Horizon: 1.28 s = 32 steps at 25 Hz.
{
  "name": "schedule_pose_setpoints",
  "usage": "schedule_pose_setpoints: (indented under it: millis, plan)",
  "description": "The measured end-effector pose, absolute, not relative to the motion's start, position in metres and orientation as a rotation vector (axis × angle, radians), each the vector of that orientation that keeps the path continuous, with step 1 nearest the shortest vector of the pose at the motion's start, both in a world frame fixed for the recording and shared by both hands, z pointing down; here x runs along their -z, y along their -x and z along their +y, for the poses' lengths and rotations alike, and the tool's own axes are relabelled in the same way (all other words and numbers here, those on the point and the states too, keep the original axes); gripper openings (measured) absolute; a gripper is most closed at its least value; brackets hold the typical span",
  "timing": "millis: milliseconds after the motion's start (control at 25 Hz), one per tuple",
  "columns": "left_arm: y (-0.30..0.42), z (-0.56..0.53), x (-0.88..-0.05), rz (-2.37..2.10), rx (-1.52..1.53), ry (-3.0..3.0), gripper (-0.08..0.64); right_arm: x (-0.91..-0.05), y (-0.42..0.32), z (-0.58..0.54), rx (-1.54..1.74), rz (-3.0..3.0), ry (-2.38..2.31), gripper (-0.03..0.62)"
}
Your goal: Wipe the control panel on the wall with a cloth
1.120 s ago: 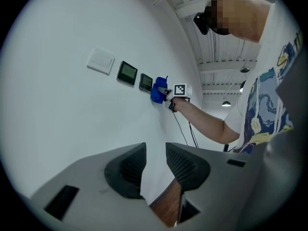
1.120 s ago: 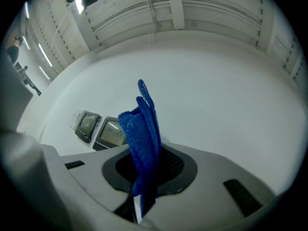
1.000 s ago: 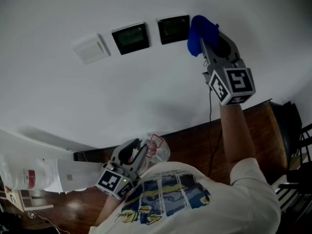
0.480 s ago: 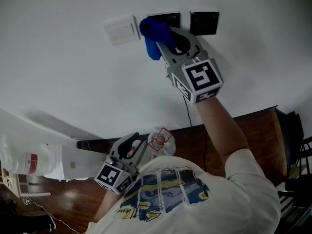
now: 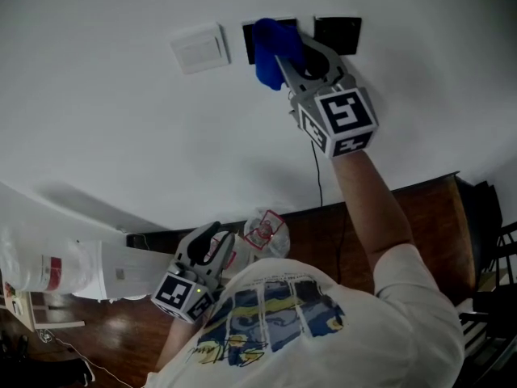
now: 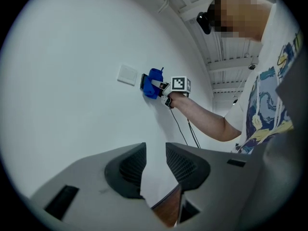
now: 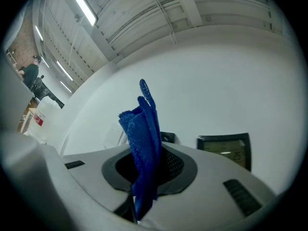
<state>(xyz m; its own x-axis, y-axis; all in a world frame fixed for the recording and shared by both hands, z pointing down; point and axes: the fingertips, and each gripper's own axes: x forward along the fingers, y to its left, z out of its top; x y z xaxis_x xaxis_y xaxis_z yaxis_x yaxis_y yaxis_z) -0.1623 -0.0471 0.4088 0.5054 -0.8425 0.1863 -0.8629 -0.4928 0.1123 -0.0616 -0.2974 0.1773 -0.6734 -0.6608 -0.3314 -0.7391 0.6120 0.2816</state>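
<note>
Two dark control panels are set in the white wall; the left panel [image 5: 249, 40] is mostly covered, the right panel [image 5: 338, 35] is bare. My right gripper [image 5: 284, 53] is raised to the wall and shut on a blue cloth [image 5: 271, 48], which presses on the left panel. In the right gripper view the cloth [image 7: 144, 138] stands up between the jaws, with the right panel [image 7: 226, 149] beside it. My left gripper [image 5: 212, 245] hangs low by the person's chest. Its jaws [image 6: 155, 154] stand a little apart, holding nothing, and point at the wall.
A white switch plate [image 5: 199, 48] sits left of the panels. A black cable [image 5: 317, 172] runs down the wall to a brown wooden surface [image 5: 428, 208]. A white plastic bag [image 5: 48, 281] lies lower left, and a crinkled clear wrapper [image 5: 263, 234] near the left gripper.
The right gripper carried the cloth leftward, from right of the right panel onto the left panel, then edged slightly right on it. The left gripper stayed low.
</note>
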Motion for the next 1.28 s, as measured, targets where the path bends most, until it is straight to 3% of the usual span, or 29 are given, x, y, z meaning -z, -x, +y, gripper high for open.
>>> schedule_pose_setpoints:
  millis: [680, 1280]
  plan:
    - [0.055, -0.093, -0.404, -1.334, -0.177, -2.643, 0.112, -0.174, -0.127, -0.347, -0.59, 2.518, 1.442, 0.089]
    - [0.05, -0.087, -0.396, -1.592, -0.228, -2.481, 0.112, -0.201, -0.148, -0.339, -0.62, 2.598, 1.335, 0.089]
